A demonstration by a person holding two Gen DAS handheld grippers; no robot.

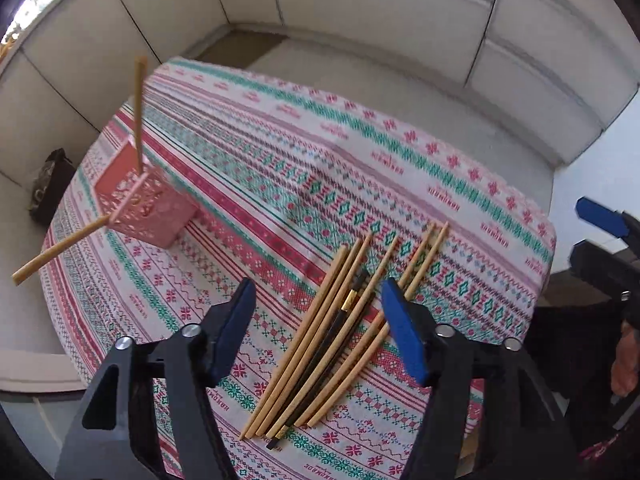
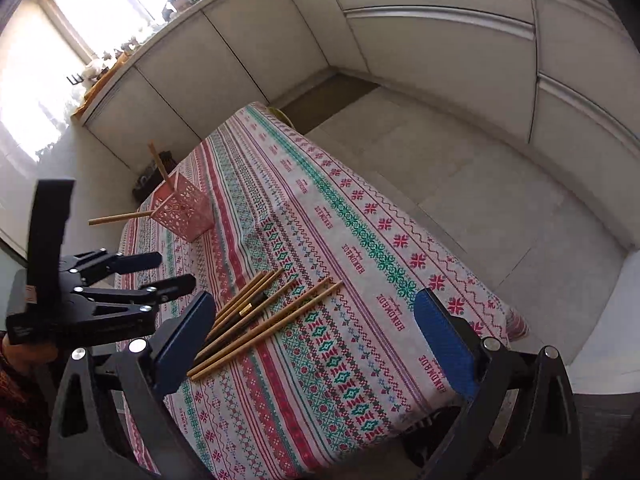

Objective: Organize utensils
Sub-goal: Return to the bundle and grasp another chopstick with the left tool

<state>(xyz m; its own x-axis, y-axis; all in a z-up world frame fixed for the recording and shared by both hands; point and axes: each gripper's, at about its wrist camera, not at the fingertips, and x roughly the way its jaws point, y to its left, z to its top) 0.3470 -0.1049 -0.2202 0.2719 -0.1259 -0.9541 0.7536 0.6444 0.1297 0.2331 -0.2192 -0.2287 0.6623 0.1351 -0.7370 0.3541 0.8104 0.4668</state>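
Your left gripper (image 1: 318, 330) stands partly open and empty, pointing down over the chopsticks (image 1: 336, 344), which lie loose on the cloth (image 1: 400, 160) between and below its pads, untouched. Your right gripper (image 2: 316, 344) gapes wide, holding nothing; the chopsticks lie just beside its left finger (image 2: 182, 340). The pink basket (image 1: 144, 204), two sticks poking out of it, sits well beyond your left finger, near the cloth's far edge.
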